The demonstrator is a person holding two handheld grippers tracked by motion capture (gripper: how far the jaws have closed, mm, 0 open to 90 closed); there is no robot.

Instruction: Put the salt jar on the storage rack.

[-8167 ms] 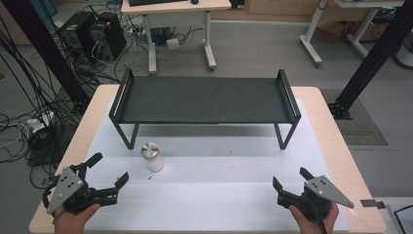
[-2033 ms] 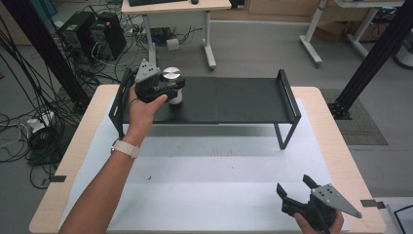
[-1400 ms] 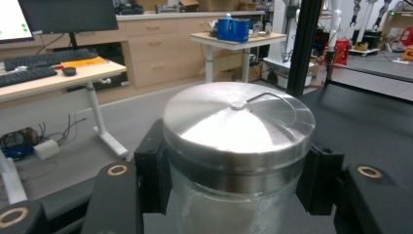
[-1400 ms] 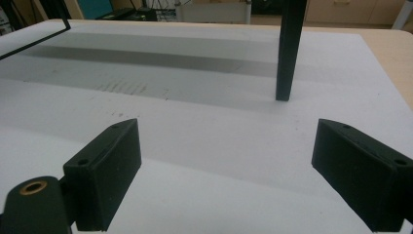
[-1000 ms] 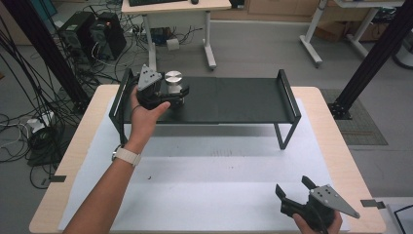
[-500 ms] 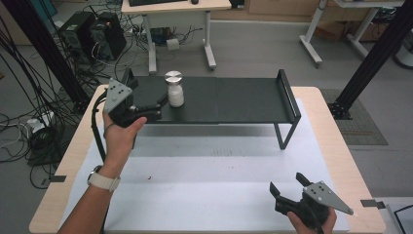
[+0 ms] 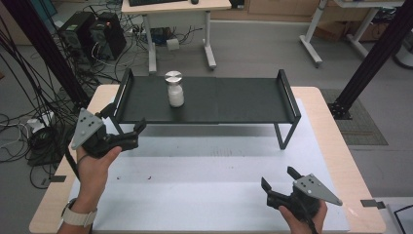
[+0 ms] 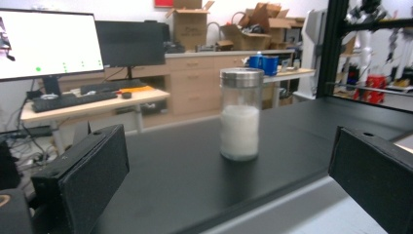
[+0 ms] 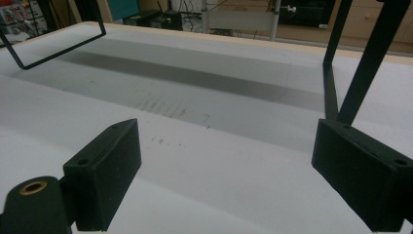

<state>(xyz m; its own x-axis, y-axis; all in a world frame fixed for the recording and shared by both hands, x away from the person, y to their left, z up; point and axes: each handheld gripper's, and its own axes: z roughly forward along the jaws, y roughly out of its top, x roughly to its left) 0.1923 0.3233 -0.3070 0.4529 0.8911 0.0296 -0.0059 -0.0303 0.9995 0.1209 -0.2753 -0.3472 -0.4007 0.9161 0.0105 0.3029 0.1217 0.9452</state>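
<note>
Both grippers gape empty: the left gripper (image 7: 127, 130) has drawn back from the jar (image 7: 174, 89), now upright on the shelf (image 7: 234, 100), suggesting placement done, while the right gripper (image 7: 277, 183) waits over the table (image 7: 195, 195).

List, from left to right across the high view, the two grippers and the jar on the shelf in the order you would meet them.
left gripper → jar of white powder on the black shelf → right gripper

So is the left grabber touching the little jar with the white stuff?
Apart. In the left gripper view the jar stands alone on the black shelf, beyond the open jaws. The high view shows the left gripper off the shelf's front-left corner.
</note>
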